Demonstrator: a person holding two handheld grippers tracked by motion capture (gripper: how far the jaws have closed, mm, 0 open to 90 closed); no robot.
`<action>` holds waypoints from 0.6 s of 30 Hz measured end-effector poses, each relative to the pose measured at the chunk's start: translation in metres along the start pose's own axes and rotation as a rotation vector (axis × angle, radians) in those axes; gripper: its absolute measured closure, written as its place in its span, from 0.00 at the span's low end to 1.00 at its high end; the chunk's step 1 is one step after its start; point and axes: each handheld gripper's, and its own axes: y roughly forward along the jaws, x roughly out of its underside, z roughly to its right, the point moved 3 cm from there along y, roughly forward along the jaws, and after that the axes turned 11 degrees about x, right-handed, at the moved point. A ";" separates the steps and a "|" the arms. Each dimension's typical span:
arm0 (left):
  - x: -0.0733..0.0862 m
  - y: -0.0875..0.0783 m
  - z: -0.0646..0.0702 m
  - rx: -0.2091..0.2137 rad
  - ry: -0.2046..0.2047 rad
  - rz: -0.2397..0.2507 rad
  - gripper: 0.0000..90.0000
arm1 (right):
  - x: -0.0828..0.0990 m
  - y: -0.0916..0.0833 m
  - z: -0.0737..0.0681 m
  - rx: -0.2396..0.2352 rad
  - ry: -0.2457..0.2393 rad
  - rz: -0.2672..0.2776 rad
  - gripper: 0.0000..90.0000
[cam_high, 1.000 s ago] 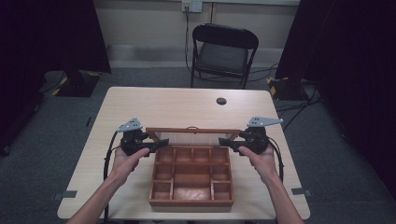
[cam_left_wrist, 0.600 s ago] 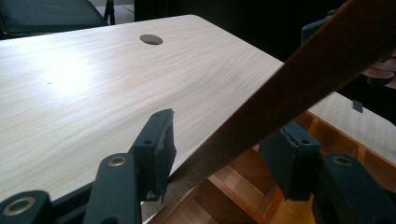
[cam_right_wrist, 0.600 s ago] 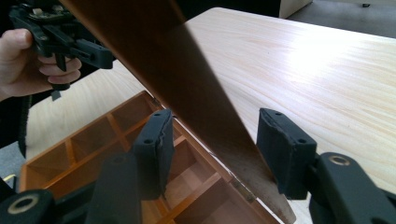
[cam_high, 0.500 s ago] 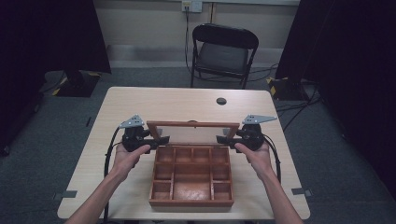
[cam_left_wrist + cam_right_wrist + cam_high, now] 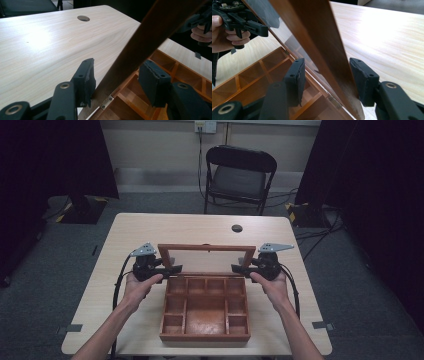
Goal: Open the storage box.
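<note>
The wooden compartment box (image 5: pixel 205 312) lies on the table (image 5: pixel 150 230), its glass lid (image 5: pixel 206 260) raised upright. No writing is readable. Left gripper (image 5: pixel 172 268) fingers, just closing, straddle the lid's left frame, one pad touching. Right gripper (image 5: pixel 239 268) fingers straddle the right frame, apart from it.

A reddish-brown wooden box (image 5: pixel 205 312) with a matching lid frame (image 5: pixel 206 248) is seen between two black grippers; the tabletop (image 5: pixel 150 227) beneath them is pale, light-grained wood, the chair (image 5: pixel 239 177) beyond black.
</note>
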 end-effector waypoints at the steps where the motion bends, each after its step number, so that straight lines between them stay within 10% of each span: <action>1: 0.002 0.001 -0.001 -0.003 -0.003 0.001 0.52 | 0.001 0.001 0.001 -0.002 0.001 -0.001 0.53; 18: 0.004 0.008 -0.011 -0.022 -0.003 -0.040 0.53 | 0.007 0.015 0.008 0.009 0.024 -0.012 0.53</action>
